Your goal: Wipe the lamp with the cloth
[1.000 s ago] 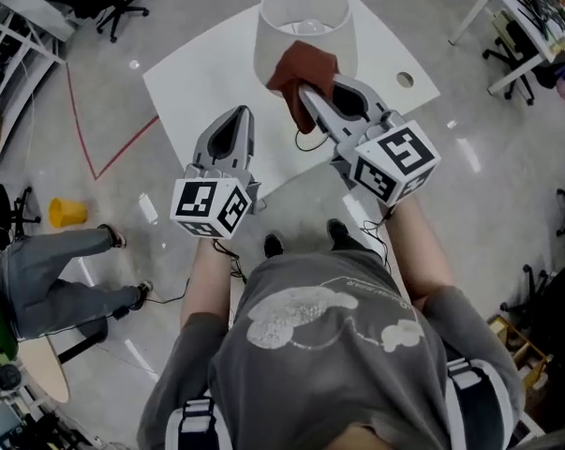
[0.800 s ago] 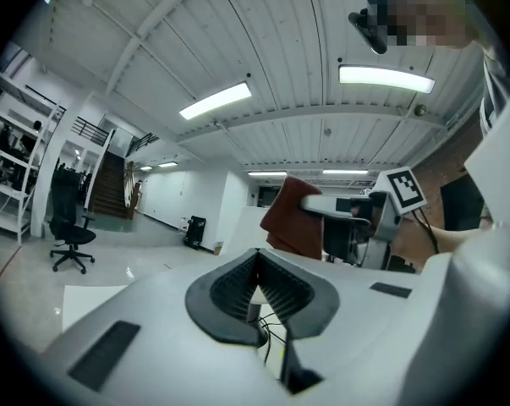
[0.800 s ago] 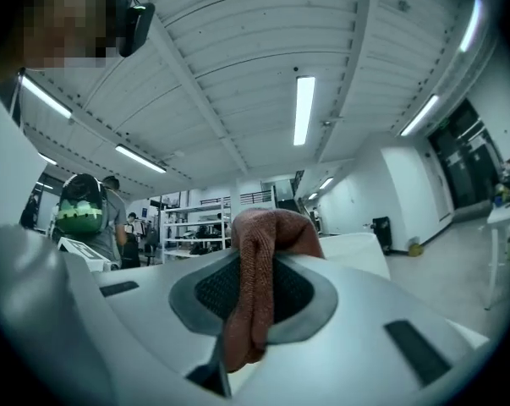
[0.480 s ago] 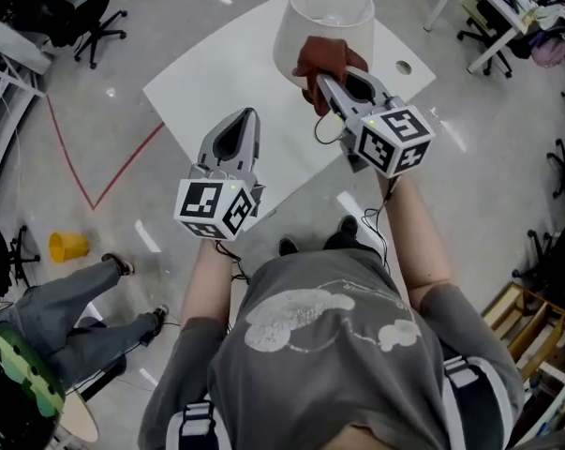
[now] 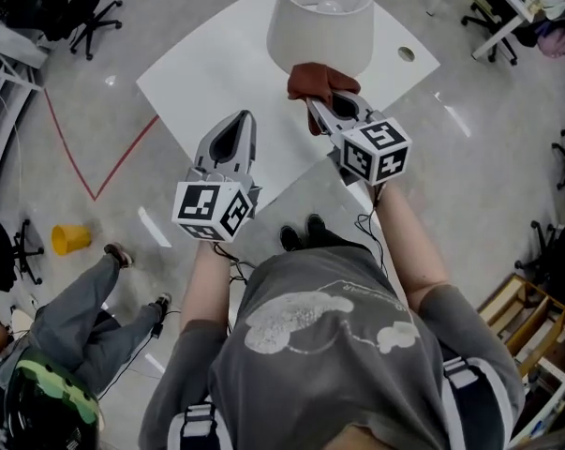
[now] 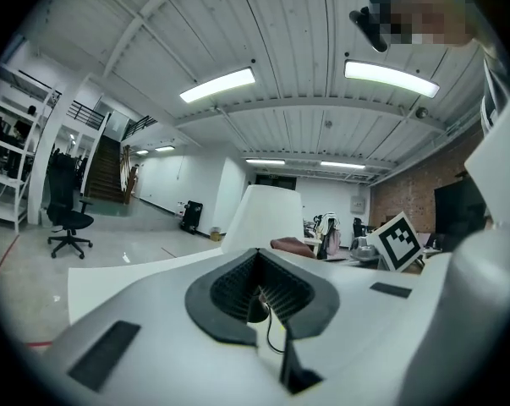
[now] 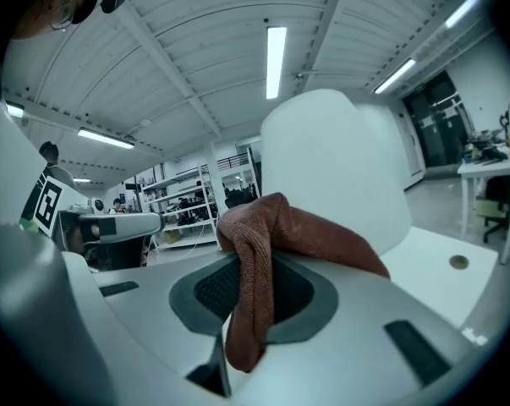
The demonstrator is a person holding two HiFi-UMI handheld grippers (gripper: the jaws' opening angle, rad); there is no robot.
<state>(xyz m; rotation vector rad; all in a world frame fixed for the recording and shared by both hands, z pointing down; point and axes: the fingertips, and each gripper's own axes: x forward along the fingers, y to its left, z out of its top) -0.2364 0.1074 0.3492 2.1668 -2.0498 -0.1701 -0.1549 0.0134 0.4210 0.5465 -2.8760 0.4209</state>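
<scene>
The right gripper (image 5: 321,111) is clamped on a reddish-brown cloth (image 5: 321,80). In the right gripper view a fold of it hangs down through the closed jaws and the rest is bunched over their tips. The right forearm reaches forward and slightly inward from the person's shoulder, which puts the cloth at the near lower rim of the white lamp (image 5: 321,22). The pictures do not settle whether cloth and shade actually touch. The lamp stands towards the far side of the white worktop (image 5: 216,64).

The left gripper (image 5: 242,125) has its jaws together with nothing between them. Its forearm is stretched straight ahead but drawn further back than the right one, so it hangs over the worktop's near edge, well apart from the lamp and pointing towards it. Each gripper's marker cube sits at the wrist end.
</scene>
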